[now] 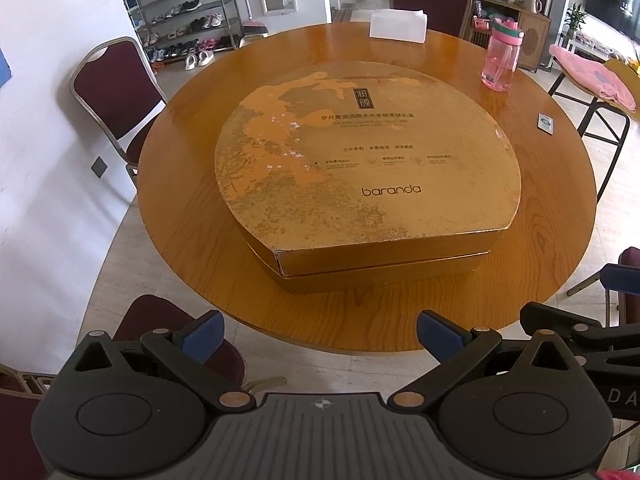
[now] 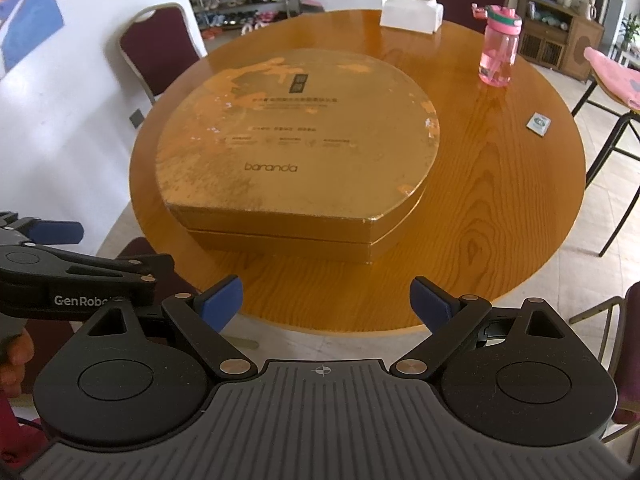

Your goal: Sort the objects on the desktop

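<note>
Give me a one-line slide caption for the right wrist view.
Open right gripper faces a closed gold box on a round table, pink bottle beyond.

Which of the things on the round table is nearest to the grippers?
The big gold gift box, lettered "baranda", lies nearest. The pink water bottle, white tissue box and small packet all sit farther back.

Black tongs, blue fingertips, brass-coloured pivots, white GenRobot lettering
</note>
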{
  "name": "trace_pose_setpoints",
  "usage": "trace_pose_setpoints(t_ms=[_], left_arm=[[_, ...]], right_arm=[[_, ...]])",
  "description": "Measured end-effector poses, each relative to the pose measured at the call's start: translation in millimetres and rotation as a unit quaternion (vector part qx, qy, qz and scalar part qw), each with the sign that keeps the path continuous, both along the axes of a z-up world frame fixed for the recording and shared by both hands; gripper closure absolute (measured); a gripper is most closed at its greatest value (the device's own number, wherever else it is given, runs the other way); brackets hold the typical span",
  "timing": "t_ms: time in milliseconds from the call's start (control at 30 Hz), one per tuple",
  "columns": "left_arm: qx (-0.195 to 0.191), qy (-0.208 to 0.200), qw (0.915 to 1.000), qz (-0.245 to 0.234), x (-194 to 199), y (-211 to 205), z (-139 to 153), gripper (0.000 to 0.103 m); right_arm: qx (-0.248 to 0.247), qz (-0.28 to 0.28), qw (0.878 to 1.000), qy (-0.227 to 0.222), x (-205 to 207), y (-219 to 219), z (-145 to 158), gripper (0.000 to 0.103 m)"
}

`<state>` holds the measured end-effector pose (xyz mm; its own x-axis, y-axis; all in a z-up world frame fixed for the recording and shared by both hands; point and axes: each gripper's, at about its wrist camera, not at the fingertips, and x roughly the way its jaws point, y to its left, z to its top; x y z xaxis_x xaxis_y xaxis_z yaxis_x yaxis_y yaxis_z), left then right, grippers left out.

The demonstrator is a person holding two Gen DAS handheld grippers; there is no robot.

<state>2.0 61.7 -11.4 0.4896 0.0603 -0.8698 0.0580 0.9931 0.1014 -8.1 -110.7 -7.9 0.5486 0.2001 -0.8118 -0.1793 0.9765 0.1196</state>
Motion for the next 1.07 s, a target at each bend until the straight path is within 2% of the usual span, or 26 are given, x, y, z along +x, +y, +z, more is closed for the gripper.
trace_pose_setpoints(t_ms=[1067], left_arm=[[0.004, 0.0, 0.9997, -0.025, 11.5, -4.6, -4.4, 0.0]], right_arm=[[0.004, -0.014, 1.0, 0.005, 3.2, -5.9, -3.6, 0.009]])
